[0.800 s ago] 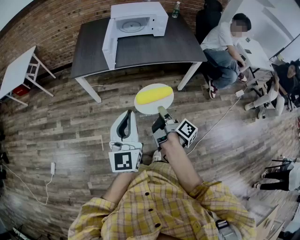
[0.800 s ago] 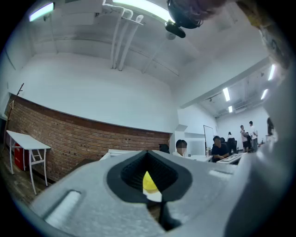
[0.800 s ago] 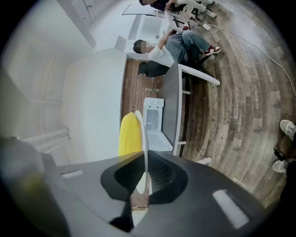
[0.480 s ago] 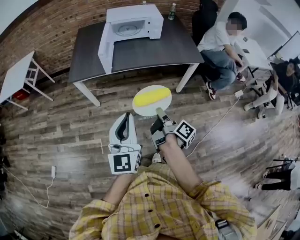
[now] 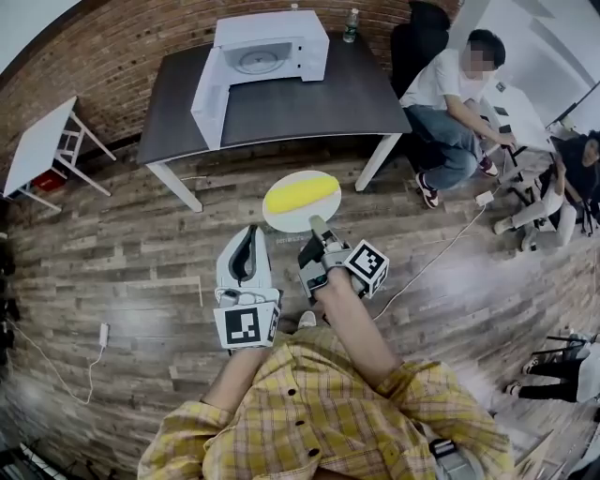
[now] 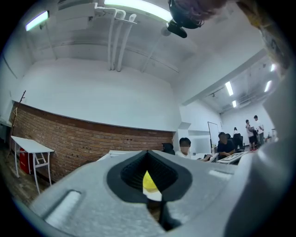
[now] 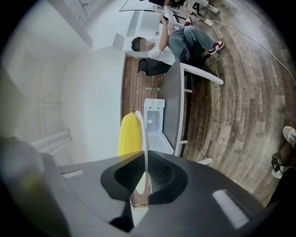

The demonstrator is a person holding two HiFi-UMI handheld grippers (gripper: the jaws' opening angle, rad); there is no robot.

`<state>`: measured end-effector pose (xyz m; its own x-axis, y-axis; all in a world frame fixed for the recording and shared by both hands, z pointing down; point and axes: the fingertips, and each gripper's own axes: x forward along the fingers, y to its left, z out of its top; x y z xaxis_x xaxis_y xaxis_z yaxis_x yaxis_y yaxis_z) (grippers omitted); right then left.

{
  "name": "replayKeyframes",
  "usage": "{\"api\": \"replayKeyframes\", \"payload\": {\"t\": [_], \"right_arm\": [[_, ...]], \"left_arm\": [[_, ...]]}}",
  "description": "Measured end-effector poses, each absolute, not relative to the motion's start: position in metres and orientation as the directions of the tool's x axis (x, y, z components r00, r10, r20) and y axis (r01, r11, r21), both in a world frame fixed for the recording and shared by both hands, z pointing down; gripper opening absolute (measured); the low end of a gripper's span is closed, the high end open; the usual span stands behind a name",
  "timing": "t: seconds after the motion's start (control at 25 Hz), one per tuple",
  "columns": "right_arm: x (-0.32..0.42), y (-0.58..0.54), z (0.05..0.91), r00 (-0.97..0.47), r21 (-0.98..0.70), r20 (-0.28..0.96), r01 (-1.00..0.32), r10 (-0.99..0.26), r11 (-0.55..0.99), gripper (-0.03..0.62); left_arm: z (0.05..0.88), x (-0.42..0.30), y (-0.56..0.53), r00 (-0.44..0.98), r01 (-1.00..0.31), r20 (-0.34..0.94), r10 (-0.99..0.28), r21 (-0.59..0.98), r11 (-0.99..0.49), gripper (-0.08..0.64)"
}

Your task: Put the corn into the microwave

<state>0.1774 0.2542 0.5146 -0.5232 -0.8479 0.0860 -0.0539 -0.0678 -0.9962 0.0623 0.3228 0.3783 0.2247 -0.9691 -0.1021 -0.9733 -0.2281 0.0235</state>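
Jaws: right gripper (image 5: pixel 314 225) grips round white plate (image 5: pixel 279 216); left gripper (image 5: pixel 251 231) closed, empty
Load: yellow corn cob (image 5: pixel 301 195) crosswise on it, white microwave (image 5: pixel 272 42) straight ahead

Head view overhead, gripper views level, sharing corn (image 5: pixel 301 195)

bright even indoor light, strong fisheye distortion

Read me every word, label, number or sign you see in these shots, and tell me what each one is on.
No readable text anywhere.
Left cube and right cube: black-and-white square patterns only, no letters or numbers.
Bottle label: too small to read.
Microwave, plate, corn: no print visible.
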Motion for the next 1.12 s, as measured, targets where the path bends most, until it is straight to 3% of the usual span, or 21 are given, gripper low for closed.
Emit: {"api": "replayKeyframes", "payload": {"t": [0.44,1.12], "right_arm": [[0.193,0.235,0.520,-0.561,-0.997,0.073,-0.026,-0.825,-0.070,0.018],[0.137,0.109,0.533,-0.540,-0.995,0.097,-0.039,-0.836,-0.091,0.020]], "left_arm": [[0.382,0.085,0.312,0.150,-0.988,-0.097,-0.984,0.025,-0.153,-0.003],[0.398,0.018,0.181,0.155,-0.985,-0.086,-0.984,0.060,-0.160,-0.004]]}}
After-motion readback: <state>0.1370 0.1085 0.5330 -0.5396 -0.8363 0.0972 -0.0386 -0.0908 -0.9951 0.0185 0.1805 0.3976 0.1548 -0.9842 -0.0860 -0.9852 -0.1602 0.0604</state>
